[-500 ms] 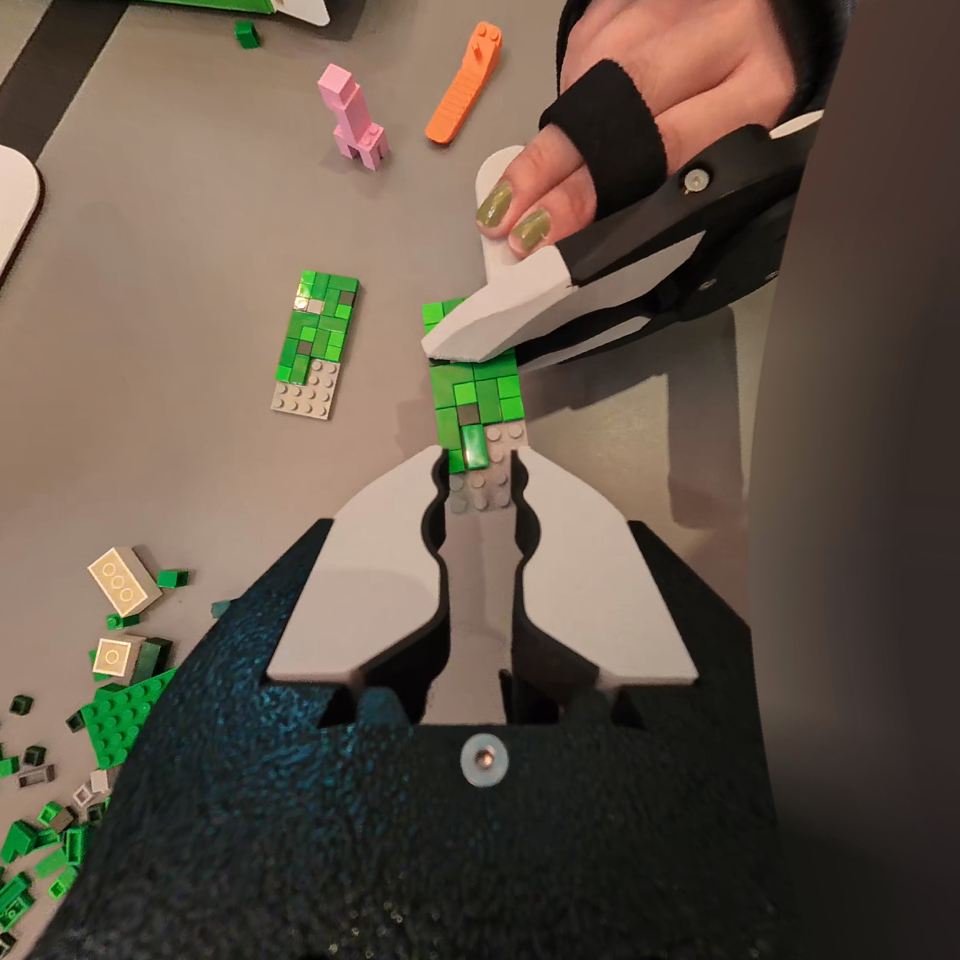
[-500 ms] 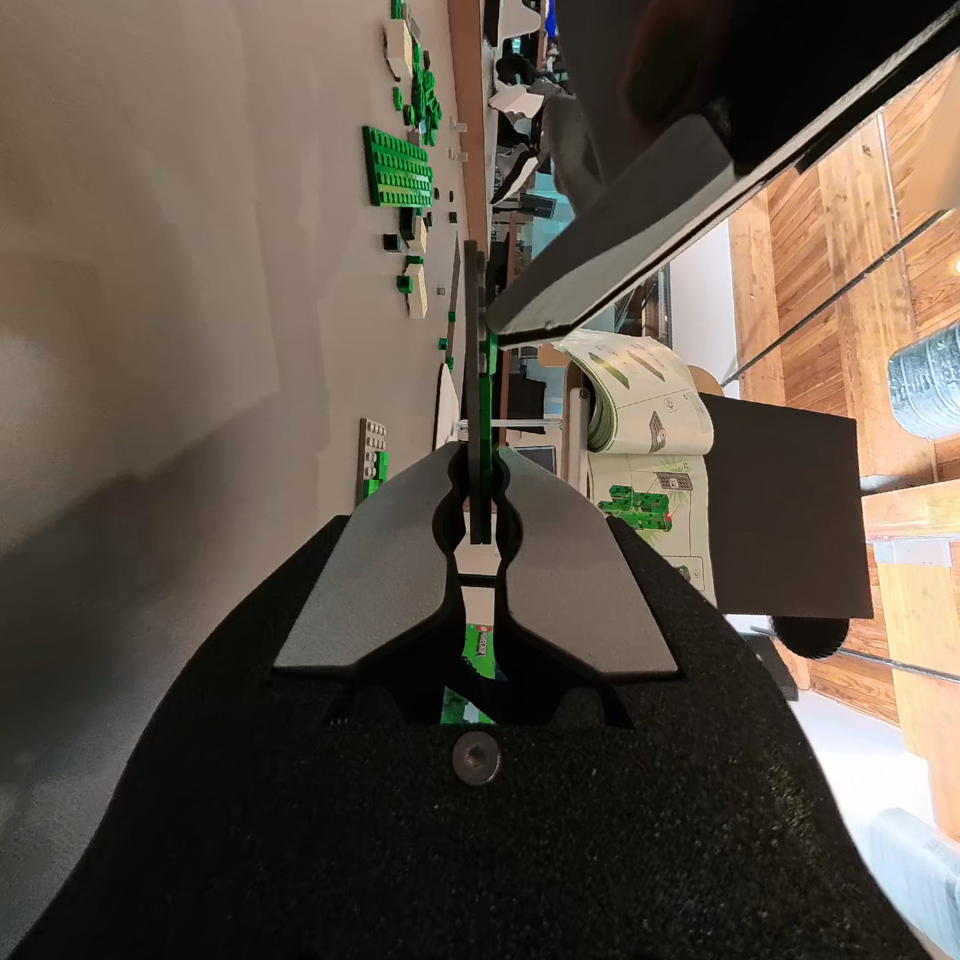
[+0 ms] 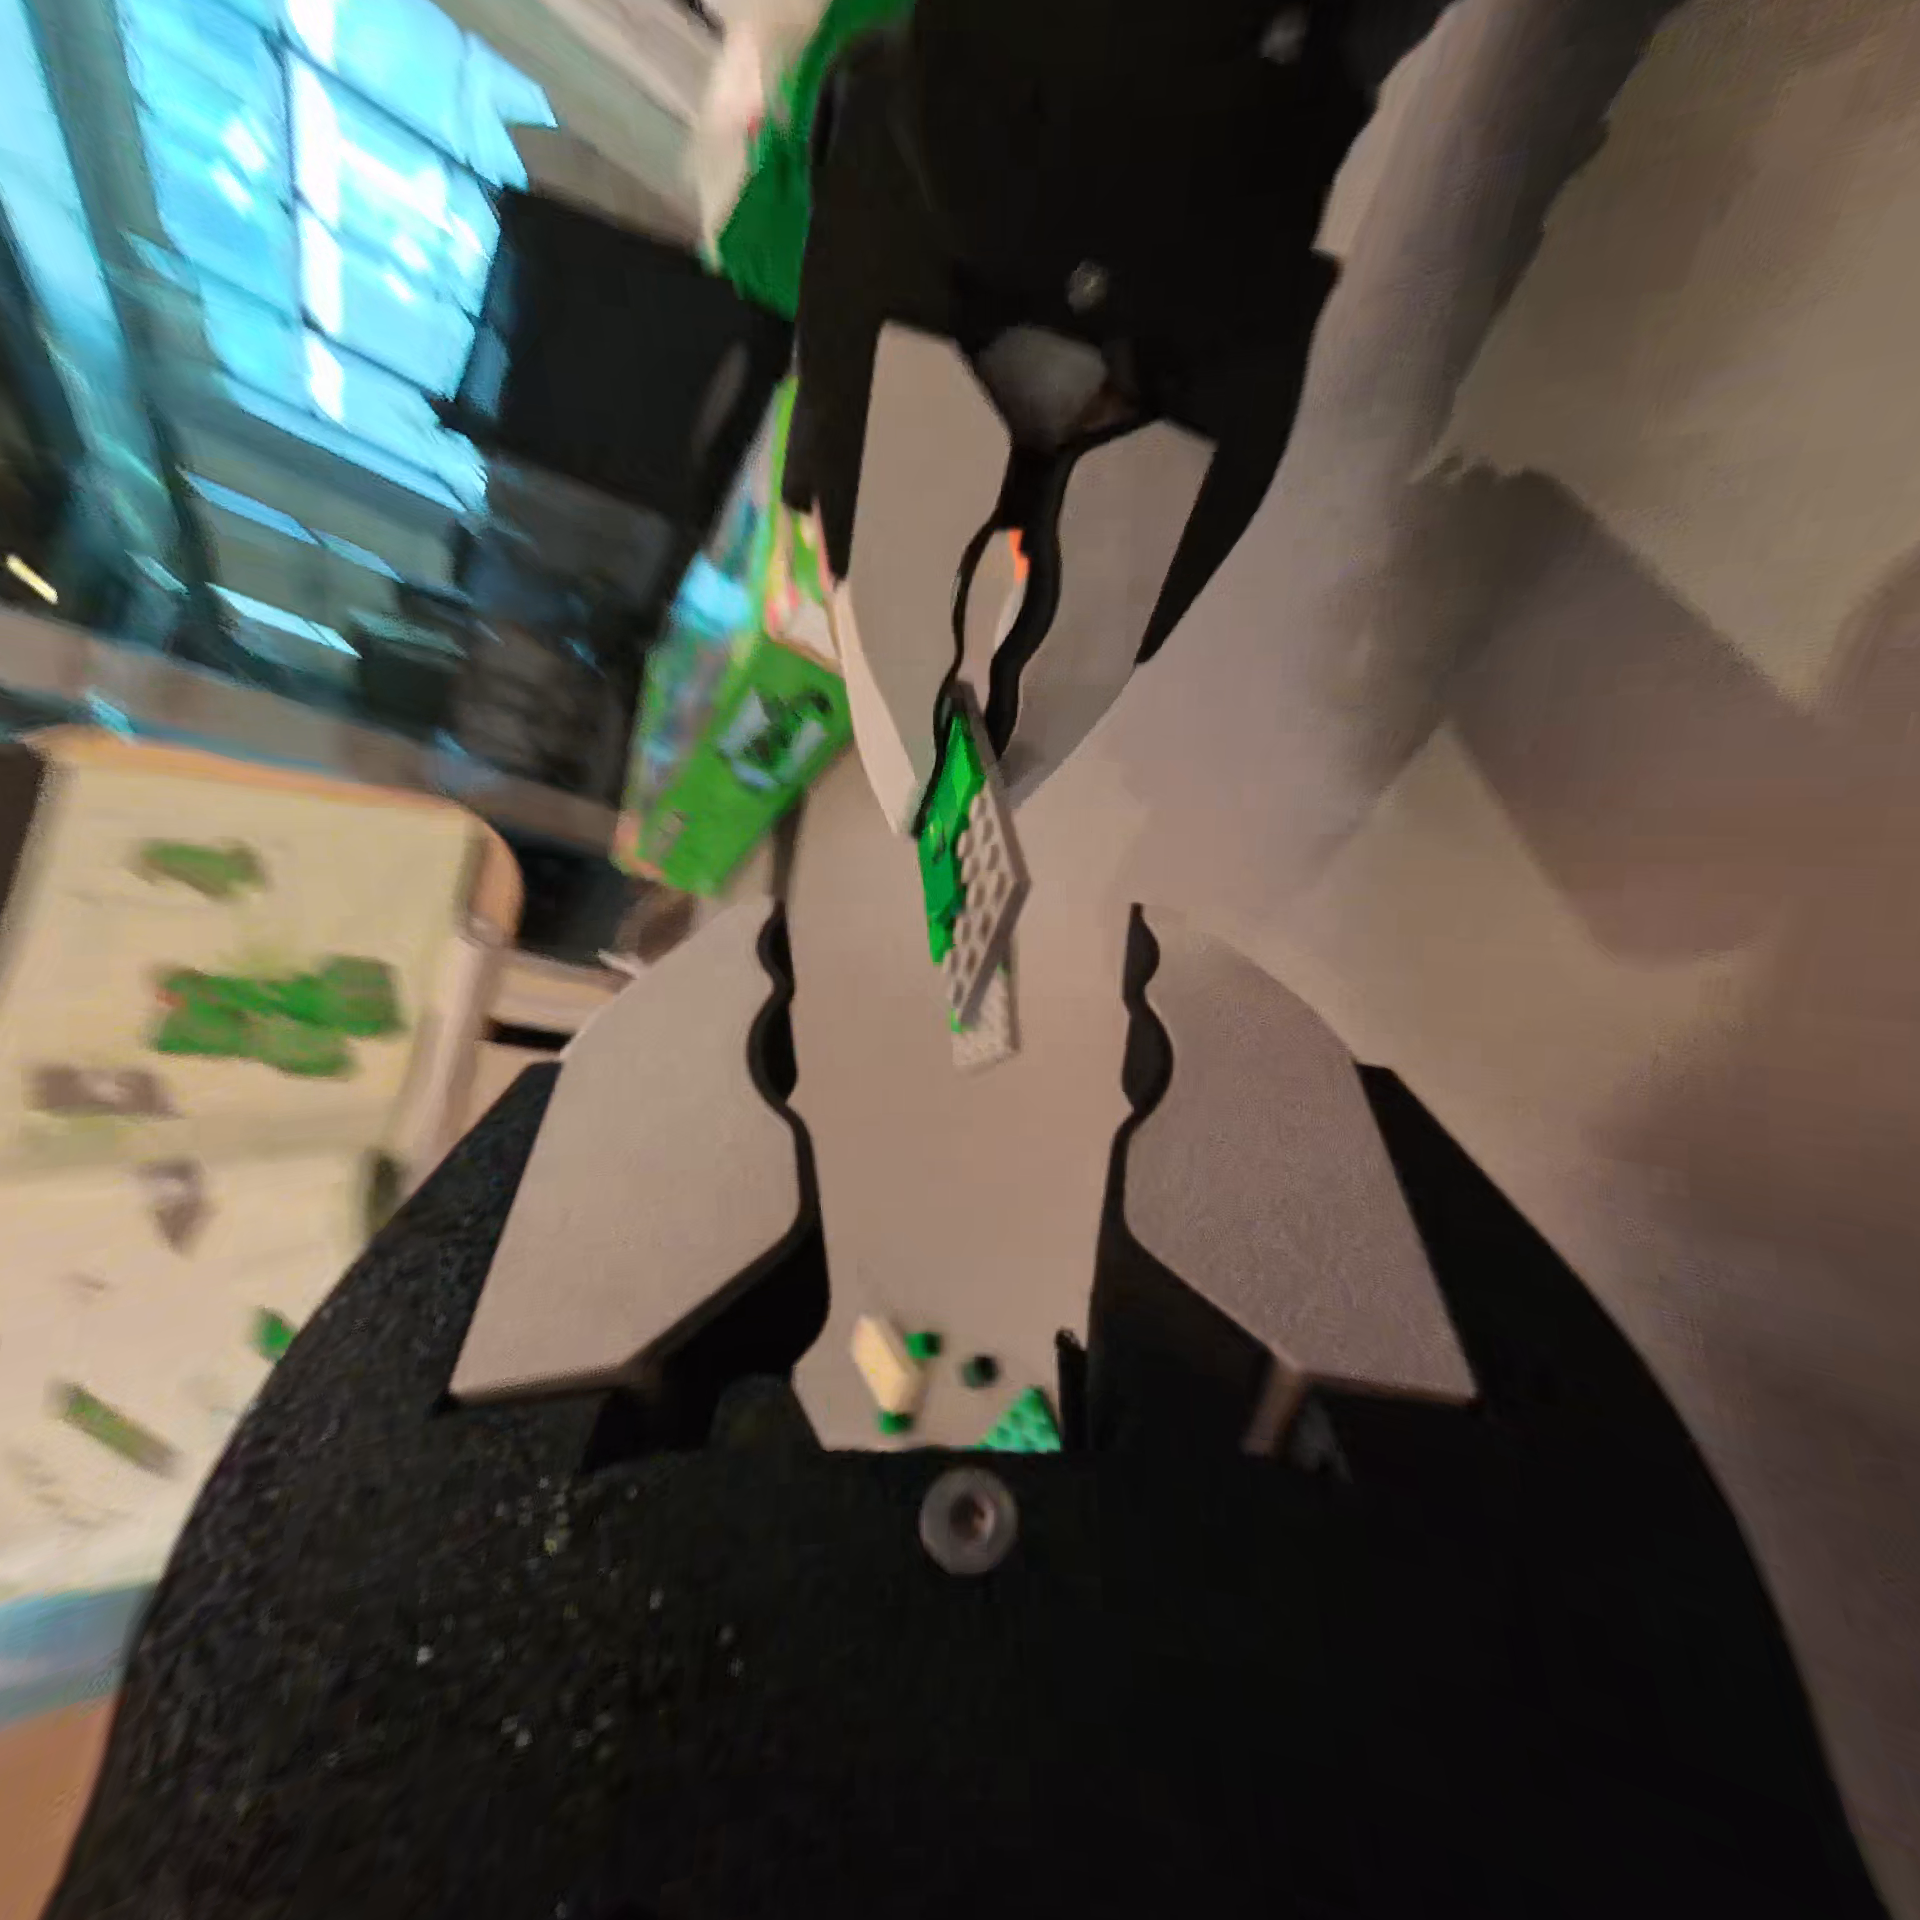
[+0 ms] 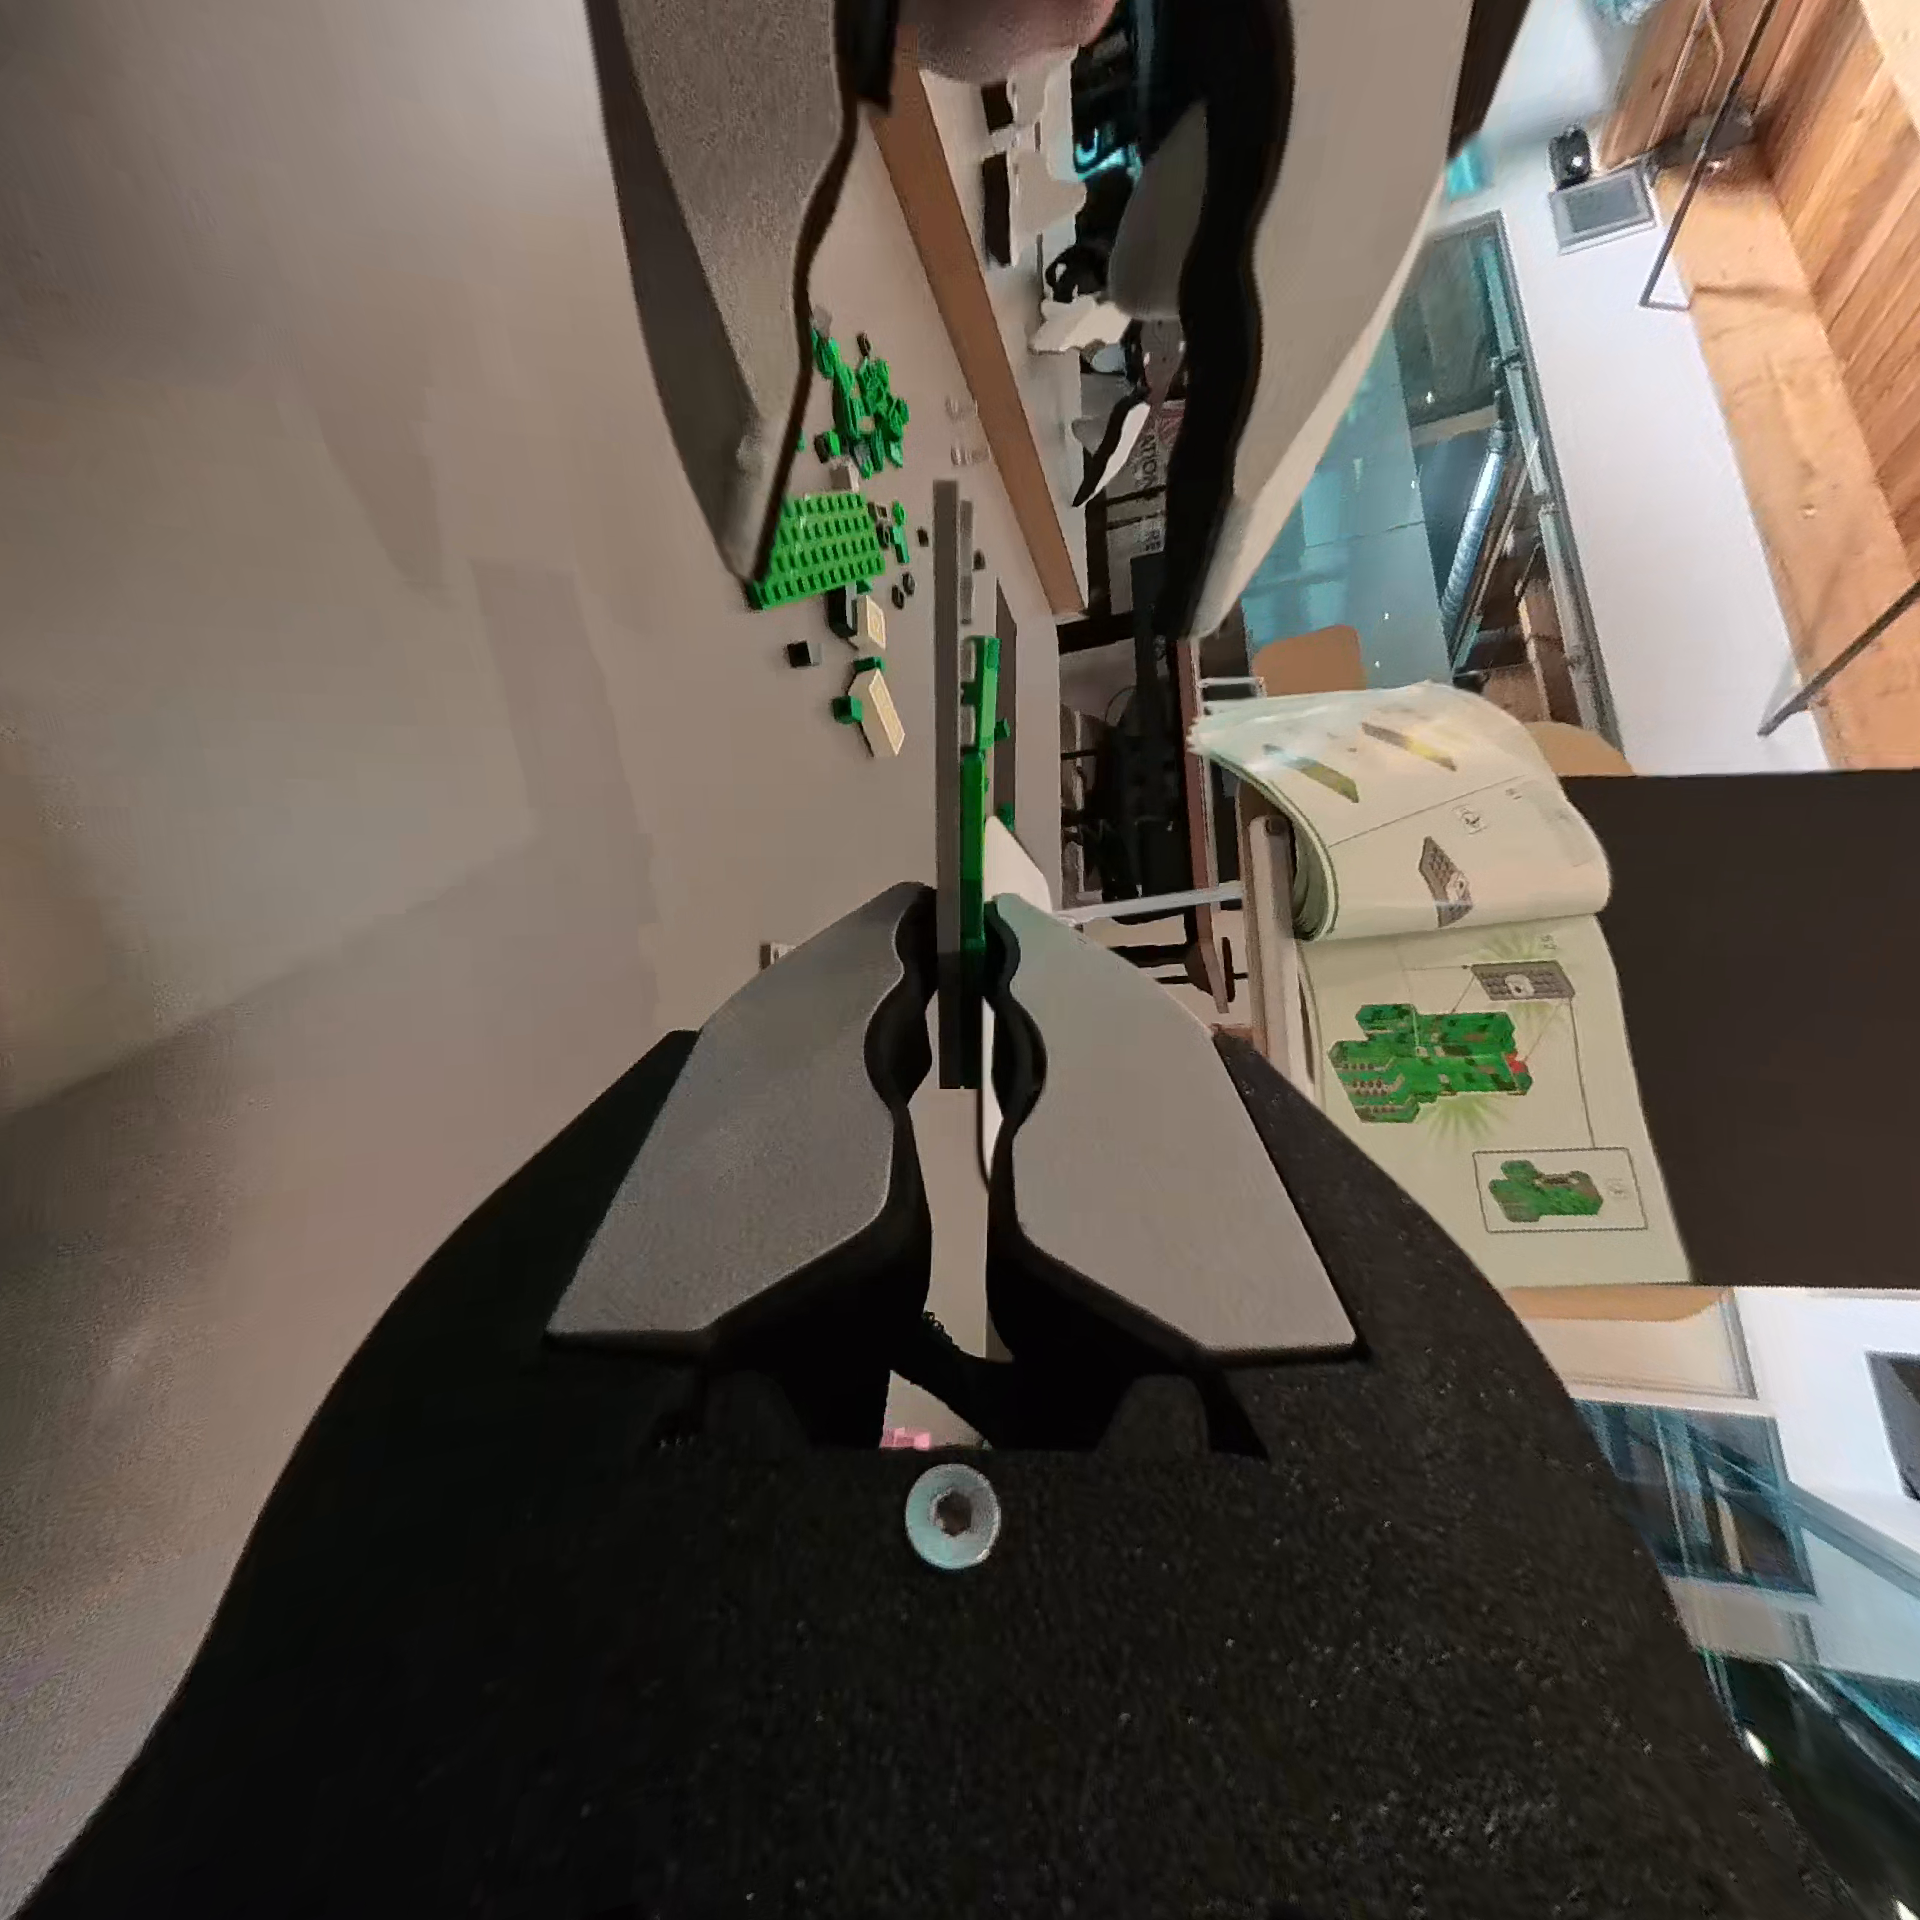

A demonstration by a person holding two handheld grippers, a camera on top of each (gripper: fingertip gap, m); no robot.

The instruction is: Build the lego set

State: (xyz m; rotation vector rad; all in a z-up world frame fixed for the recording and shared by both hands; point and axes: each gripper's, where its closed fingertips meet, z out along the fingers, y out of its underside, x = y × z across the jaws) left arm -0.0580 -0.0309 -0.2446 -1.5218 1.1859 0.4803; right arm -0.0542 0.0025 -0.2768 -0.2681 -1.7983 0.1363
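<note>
The right gripper has a rough, grainy matt black body and smooth matt grey fingers lined with black rubbery pads; a dull metal screw sits in it. Between the pads is a grey plastic brick plate faced with glossy green plastic tiles. The left gripper shows the same finish. The grey table looks smooth and matt. The instruction booklet is thin paper; the wall behind is wood planking.

No legible text; instruction booklet print perhaps too small.
</note>
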